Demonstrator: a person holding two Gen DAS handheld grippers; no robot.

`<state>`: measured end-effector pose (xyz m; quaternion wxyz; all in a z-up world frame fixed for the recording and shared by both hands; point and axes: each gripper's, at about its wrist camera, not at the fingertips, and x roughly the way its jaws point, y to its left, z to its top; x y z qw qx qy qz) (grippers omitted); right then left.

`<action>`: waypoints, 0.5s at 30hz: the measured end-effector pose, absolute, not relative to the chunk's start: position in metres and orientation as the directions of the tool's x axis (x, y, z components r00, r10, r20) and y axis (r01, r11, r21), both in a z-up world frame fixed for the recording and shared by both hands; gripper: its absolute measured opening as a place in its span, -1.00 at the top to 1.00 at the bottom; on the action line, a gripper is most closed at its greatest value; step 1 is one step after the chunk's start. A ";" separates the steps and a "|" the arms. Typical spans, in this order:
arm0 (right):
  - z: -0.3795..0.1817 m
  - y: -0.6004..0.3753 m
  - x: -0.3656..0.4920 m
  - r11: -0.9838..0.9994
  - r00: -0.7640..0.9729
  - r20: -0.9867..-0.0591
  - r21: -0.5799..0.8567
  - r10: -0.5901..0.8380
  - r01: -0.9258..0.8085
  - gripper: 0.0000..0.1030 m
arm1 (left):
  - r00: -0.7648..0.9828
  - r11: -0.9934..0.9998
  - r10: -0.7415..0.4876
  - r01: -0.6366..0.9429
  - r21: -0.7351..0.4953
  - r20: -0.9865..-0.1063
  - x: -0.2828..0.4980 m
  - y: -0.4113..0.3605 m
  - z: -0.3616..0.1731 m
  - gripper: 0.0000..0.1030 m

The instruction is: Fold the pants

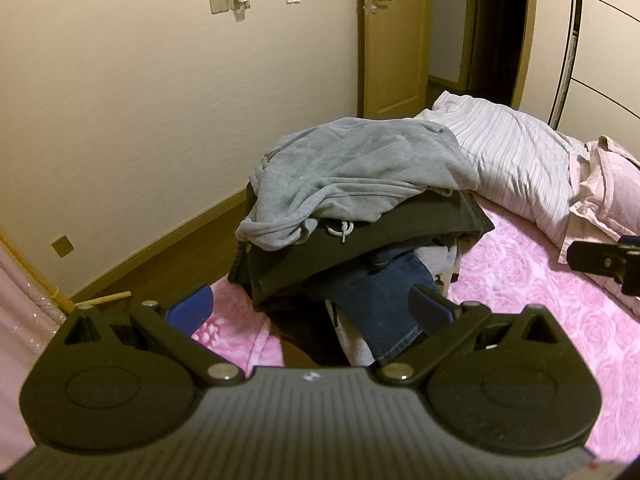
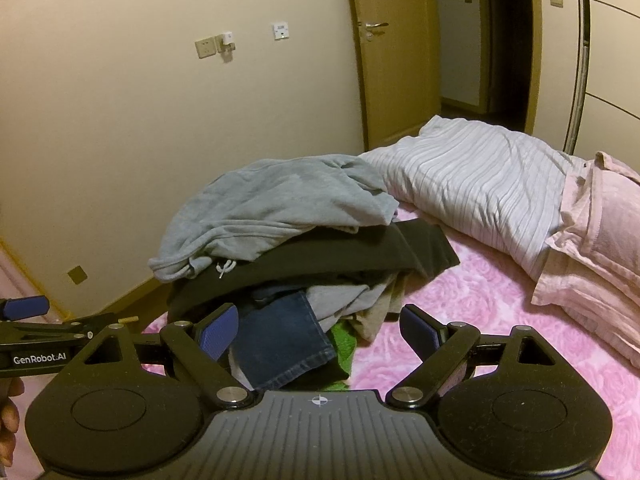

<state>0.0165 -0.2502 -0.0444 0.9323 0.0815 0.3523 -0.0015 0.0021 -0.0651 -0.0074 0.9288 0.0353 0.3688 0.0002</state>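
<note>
Left wrist: pants pile (image 1: 360, 216) ahead of spread left gripper (image 1: 312, 308), untouched.

Ahead of you a striped pillow (image 2: 472, 172) lies on the pink bed (image 2: 500, 320), touching a pink pillow (image 2: 600, 232) at its right, while behind them a wooden door (image 2: 392, 52) stands open, with a socket (image 2: 205, 49) on the cream wall (image 2: 120, 120).
</note>
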 end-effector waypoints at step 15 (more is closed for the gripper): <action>-0.044 -0.272 0.010 0.987 0.754 -0.652 0.158 0.079 0.033 -0.65 | 0.728 0.997 0.044 0.006 0.071 -0.684 -0.007 -0.085 -0.006 -0.99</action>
